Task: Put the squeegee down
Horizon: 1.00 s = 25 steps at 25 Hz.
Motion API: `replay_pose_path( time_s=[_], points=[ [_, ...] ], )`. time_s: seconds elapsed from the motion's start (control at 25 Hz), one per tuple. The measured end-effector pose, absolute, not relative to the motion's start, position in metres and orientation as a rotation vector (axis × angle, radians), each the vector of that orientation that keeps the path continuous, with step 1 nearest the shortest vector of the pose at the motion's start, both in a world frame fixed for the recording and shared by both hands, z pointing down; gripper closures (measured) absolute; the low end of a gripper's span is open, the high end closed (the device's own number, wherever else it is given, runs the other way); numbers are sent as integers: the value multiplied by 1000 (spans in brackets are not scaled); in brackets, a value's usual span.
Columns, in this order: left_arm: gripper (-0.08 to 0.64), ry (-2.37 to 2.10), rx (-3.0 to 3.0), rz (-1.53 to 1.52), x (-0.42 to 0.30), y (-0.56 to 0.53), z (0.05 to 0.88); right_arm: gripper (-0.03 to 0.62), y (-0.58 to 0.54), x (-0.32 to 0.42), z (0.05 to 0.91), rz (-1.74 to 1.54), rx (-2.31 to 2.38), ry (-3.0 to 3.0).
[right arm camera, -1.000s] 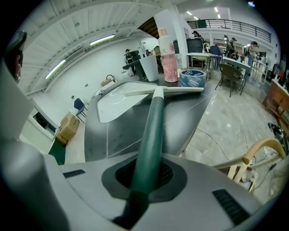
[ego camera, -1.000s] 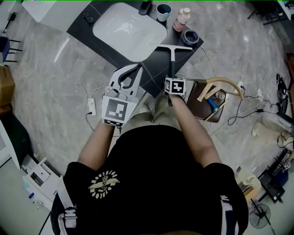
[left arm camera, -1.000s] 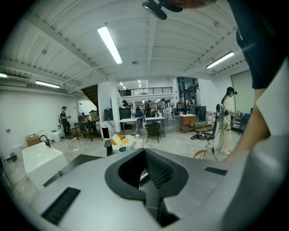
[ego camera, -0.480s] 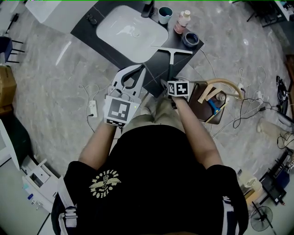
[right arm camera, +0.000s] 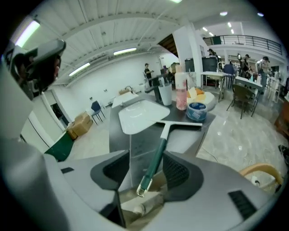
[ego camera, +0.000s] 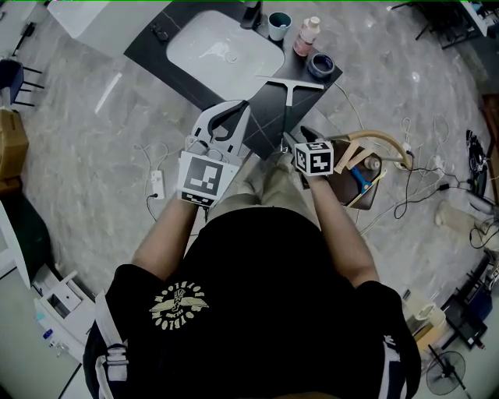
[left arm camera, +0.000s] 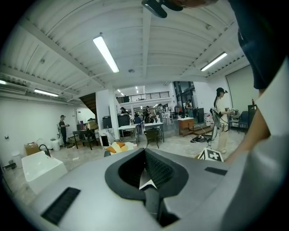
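The squeegee (ego camera: 286, 95) lies flat on the dark counter (ego camera: 261, 125), with its white blade (ego camera: 291, 82) towards the sink and its green handle (right arm camera: 156, 155) pointing at me. My right gripper (ego camera: 293, 140) hangs just above and behind the handle's end. Its jaws have just been opening and now stand wide apart; in the right gripper view (right arm camera: 145, 159) the handle shows between them, untouched by either pad. My left gripper (ego camera: 234, 113) hovers over the counter's near left edge. Its pads (left arm camera: 156, 169) are closed together on nothing.
A white sink basin (ego camera: 224, 53) is set into the counter. Behind it stand a faucet (ego camera: 249, 11), a cup (ego camera: 278, 22), a pink bottle (ego camera: 307, 33) and a roll of tape (ego camera: 321, 65). A basket with a curved wooden handle (ego camera: 380, 142) and loose cables (ego camera: 425, 183) lie at right.
The right gripper's jaws opened and let go of the squeegee handle. The gripper then lifted and drew back to the right. The squeegee stays on the counter. The left gripper rose slightly.
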<state>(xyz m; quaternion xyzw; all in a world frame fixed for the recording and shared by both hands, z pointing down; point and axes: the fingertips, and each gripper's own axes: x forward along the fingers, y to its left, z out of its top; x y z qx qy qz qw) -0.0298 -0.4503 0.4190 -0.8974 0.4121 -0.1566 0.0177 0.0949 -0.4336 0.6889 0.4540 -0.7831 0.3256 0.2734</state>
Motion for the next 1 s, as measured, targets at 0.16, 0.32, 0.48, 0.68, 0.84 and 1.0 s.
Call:
replay_pose_path(
  time_s=[0.16,0.32,0.48,0.68,0.84,1.0],
  points=[
    [537,1278,-2784,-469,-28,-449,413,450,-440,103,608,767,1390,-2357],
    [537,1267,-2777,-451,-23,-446,406,540,-440,117,533,489,1507,-2465],
    [537,1264,-2776,-437,-17,-441,397,554,-435,121,468,243,1533,-2538],
    [537,1266,-2763,-395,-13,-437,383,563,-427,121,410,102,1524,-2600],
    [537,1274,-2749,-355,-12,-432,368,565,-419,124,376,2,1534,-2583],
    [537,1291,-2744,-340,-12,-431,361,565,-417,123,362,-55,1512,-2560]
  ],
)
